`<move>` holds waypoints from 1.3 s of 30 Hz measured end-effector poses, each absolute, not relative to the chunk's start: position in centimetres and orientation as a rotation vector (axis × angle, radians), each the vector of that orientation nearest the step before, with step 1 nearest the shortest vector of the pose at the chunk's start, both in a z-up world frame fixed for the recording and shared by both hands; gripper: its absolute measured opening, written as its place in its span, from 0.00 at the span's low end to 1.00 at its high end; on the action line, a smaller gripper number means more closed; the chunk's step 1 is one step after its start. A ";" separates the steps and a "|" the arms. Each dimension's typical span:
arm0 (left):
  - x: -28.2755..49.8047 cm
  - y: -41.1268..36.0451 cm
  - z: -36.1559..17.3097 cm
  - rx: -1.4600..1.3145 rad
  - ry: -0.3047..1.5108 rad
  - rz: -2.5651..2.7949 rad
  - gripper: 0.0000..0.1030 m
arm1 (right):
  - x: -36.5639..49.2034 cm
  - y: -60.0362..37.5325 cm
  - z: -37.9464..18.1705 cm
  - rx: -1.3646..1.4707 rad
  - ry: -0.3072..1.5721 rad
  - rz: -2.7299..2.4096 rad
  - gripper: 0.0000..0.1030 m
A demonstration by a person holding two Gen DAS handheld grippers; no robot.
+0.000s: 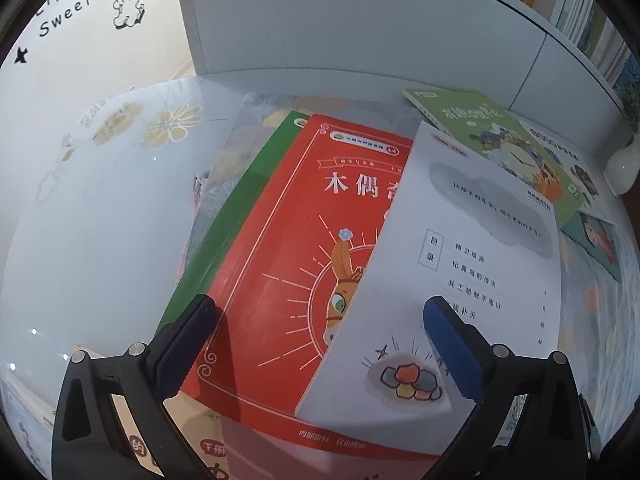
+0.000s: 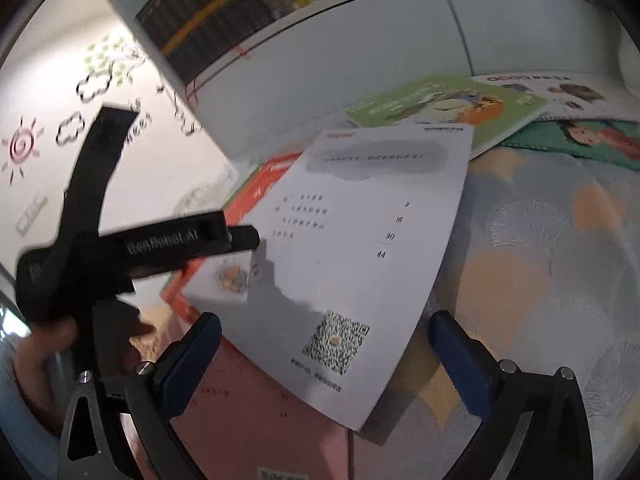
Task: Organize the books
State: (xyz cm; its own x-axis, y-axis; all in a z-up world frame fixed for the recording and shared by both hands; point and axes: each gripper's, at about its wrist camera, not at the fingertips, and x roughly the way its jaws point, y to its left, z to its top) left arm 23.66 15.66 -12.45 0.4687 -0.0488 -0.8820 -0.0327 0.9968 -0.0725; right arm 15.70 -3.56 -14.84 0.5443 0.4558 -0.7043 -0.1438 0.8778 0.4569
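A white booklet (image 1: 460, 272) with a contents list lies askew on a red book (image 1: 288, 264), which lies on a green book (image 1: 232, 216). My left gripper (image 1: 320, 348) is open, its fingers spread above the red book and the white booklet. In the right wrist view the white booklet (image 2: 360, 240) overlaps the red book (image 2: 264, 188) and a pink book (image 2: 256, 408). My right gripper (image 2: 324, 360) is open just above the booklet's near corner. The left gripper's body (image 2: 132, 252) shows at the left, over the booklet's left edge.
A light green picture book (image 1: 504, 144) (image 2: 444, 104), a white book (image 2: 560, 88) and a teal book (image 2: 588, 136) lie at the back right. A white bookshelf (image 1: 360, 20) full of books stands behind. A white vase (image 1: 622, 168) stands at the right. A floral cloth (image 2: 540, 248) covers the table.
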 end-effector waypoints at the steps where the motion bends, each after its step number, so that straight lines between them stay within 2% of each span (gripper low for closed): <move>1: 23.7 15.7 -12.5 -0.084 1.081 -0.011 1.00 | 15.7 -3.7 -14.8 0.382 0.926 0.364 1.00; 6: 23.7 15.1 -12.5 -0.062 1.094 -0.078 0.98 | 15.5 -3.9 -14.8 0.442 0.902 0.358 1.00; 8: 23.1 14.1 -12.2 -0.056 1.093 -0.169 0.98 | 15.6 -4.3 -15.0 0.560 0.896 0.434 1.00; 14: 21.6 11.0 -12.2 -0.016 1.121 -0.356 0.99 | 15.4 -2.4 -14.6 0.493 0.952 0.570 1.00; 17: 21.8 10.9 -12.3 -0.037 1.119 -0.359 0.98 | 14.9 -2.4 -14.3 0.489 0.928 0.561 0.96; 20: 21.5 10.4 -12.4 -0.017 1.109 -0.346 0.99 | 14.4 -2.5 -14.0 0.483 0.901 0.561 0.85; 23: 21.4 10.5 -12.5 -0.024 1.090 -0.349 0.99 | 14.2 -2.4 -13.7 0.418 0.881 0.517 0.65; 24: 21.3 10.5 -12.4 -0.025 1.088 -0.352 0.99 | 14.5 -2.8 -13.7 0.388 0.891 0.464 0.51; 25: 21.4 10.6 -12.4 -0.030 1.089 -0.354 0.99 | 14.5 -2.8 -13.7 0.388 0.891 0.464 0.43; 26: 21.5 10.6 -12.3 -0.032 1.090 -0.355 0.99 | 14.6 -3.1 -13.7 0.385 0.900 0.457 0.41; 28: 21.4 10.7 -12.2 -0.037 1.093 -0.356 0.99 | 14.6 -3.0 -13.9 0.359 0.902 0.449 0.30; 30: 21.3 10.7 -12.1 -0.050 1.098 -0.354 0.99 | 14.6 -3.0 -14.0 0.344 0.898 0.442 0.26; 35: 20.7 10.3 -11.8 -0.084 1.129 -0.382 0.99 | 13.8 -3.4 -13.4 0.292 0.872 0.445 0.25; 39: 19.6 10.0 -10.7 -0.141 1.137 -0.468 0.91 | 12.4 -4.2 -12.0 0.210 0.855 0.440 0.24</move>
State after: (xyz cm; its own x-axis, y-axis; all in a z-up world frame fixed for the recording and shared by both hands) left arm 19.61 10.03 -10.67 0.3354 -0.4281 -0.8392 0.2869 0.8949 -0.3418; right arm 12.43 -4.17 -11.95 0.5739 0.4551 -0.6808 -0.2895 0.8905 0.3512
